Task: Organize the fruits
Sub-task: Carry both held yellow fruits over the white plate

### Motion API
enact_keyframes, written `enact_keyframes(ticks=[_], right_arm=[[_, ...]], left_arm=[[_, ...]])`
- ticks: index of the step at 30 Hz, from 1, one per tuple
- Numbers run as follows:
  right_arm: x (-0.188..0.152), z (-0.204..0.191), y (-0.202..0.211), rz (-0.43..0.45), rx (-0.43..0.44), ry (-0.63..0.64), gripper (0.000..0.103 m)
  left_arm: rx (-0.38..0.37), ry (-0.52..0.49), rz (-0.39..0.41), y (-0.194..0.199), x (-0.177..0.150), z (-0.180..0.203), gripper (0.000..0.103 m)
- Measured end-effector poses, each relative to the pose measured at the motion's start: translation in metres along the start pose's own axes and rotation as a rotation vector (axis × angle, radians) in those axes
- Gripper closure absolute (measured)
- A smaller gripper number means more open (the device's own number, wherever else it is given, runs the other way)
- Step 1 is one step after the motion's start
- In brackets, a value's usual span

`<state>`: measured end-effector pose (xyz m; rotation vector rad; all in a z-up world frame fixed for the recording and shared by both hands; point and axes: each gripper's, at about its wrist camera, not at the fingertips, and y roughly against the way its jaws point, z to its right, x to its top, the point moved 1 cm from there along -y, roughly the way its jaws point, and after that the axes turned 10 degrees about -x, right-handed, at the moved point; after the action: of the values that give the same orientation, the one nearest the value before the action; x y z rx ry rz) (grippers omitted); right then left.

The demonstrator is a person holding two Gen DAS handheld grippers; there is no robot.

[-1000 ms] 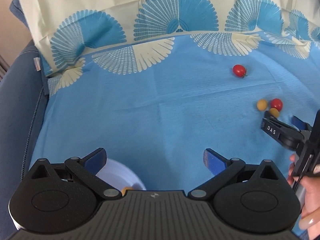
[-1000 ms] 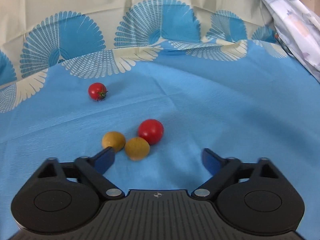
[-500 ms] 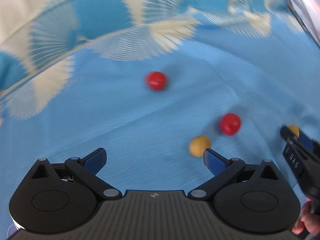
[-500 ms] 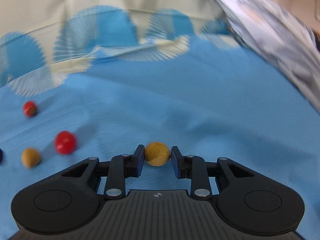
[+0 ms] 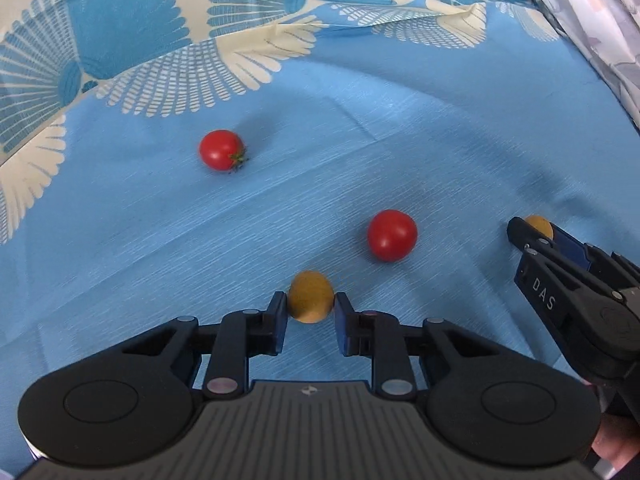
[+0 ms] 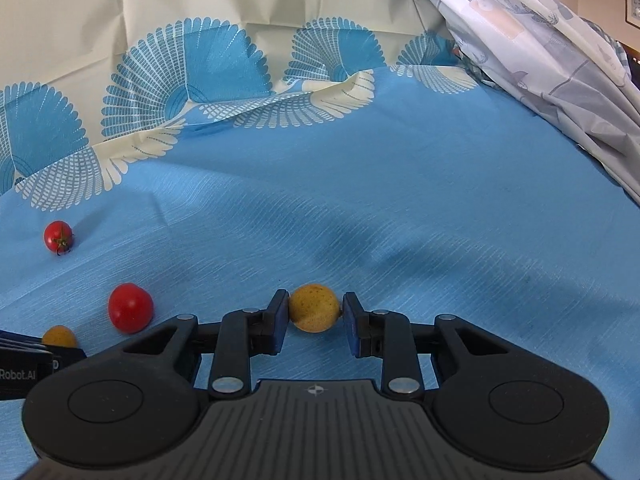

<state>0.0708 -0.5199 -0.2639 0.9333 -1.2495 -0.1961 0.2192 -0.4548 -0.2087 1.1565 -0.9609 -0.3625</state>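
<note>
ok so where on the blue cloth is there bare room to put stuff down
Widest bare stretch: the blue cloth ahead of the right gripper, up to the fan-print border and the crumpled pale sheet. Also bare: left of the stemmed tomato. Crowded: between the grippers, around the smooth tomato.

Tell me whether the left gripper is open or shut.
Shut. The left gripper has both blue pads pressed against a yellow fruit on the blue cloth.
</note>
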Motion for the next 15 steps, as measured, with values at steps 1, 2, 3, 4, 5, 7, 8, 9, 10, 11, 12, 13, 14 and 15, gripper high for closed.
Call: enact_keyframes(ticks=[1, 2, 3, 4, 5, 7, 8, 9, 10, 11, 12, 13, 14, 15], right_arm=[[0.000, 0.000, 0.000, 0.000, 0.003, -0.006, 0.073], [0.002, 0.001, 0.000, 0.000, 0.007, -0.014, 0.073], [0.002, 0.001, 0.001, 0.003, 0.013, -0.023, 0.073], [0.003, 0.002, 0.002, 0.010, 0.018, -0.031, 0.073], [0.003, 0.001, 0.004, 0.022, 0.021, -0.036, 0.073], [0.004, 0.001, 0.010, 0.055, 0.021, -0.043, 0.073], [0.004, 0.001, 0.013, 0.072, 0.016, -0.048, 0.073], [0.003, 0.001, 0.017, 0.086, 0.012, -0.051, 0.073], [0.003, 0.001, 0.021, 0.090, 0.006, -0.049, 0.073], [0.002, 0.001, 0.025, 0.087, 0.002, -0.045, 0.073], [0.001, 0.001, 0.032, 0.084, 0.004, -0.043, 0.073], [0.000, 0.001, 0.042, 0.088, 0.015, -0.038, 0.073], [0.000, 0.001, 0.055, 0.099, 0.029, -0.029, 0.073], [0.000, 0.002, 0.070, 0.116, 0.050, -0.019, 0.073]], left_arm=[[0.015, 0.001, 0.005, 0.005, -0.001, -0.001, 0.076], [0.033, 0.001, 0.010, 0.012, -0.002, -0.001, 0.076], [0.056, 0.006, 0.010, 0.020, -0.004, -0.003, 0.076], [0.083, 0.014, 0.008, 0.028, -0.006, -0.004, 0.076], [0.109, 0.021, 0.007, 0.038, -0.009, -0.005, 0.076], [0.154, 0.040, 0.011, 0.060, -0.016, -0.008, 0.076], [0.168, 0.053, 0.013, 0.072, -0.022, -0.009, 0.076], [0.180, 0.068, 0.014, 0.086, -0.028, -0.011, 0.076], [0.193, 0.081, 0.016, 0.100, -0.035, -0.011, 0.076], [0.209, 0.087, 0.021, 0.114, -0.043, -0.012, 0.076], [0.227, 0.090, 0.030, 0.129, -0.051, -0.012, 0.076], [0.244, 0.094, 0.038, 0.144, -0.059, -0.012, 0.076], [0.260, 0.099, 0.045, 0.158, -0.068, -0.013, 0.076], [0.270, 0.110, 0.052, 0.173, -0.078, -0.013, 0.076]])
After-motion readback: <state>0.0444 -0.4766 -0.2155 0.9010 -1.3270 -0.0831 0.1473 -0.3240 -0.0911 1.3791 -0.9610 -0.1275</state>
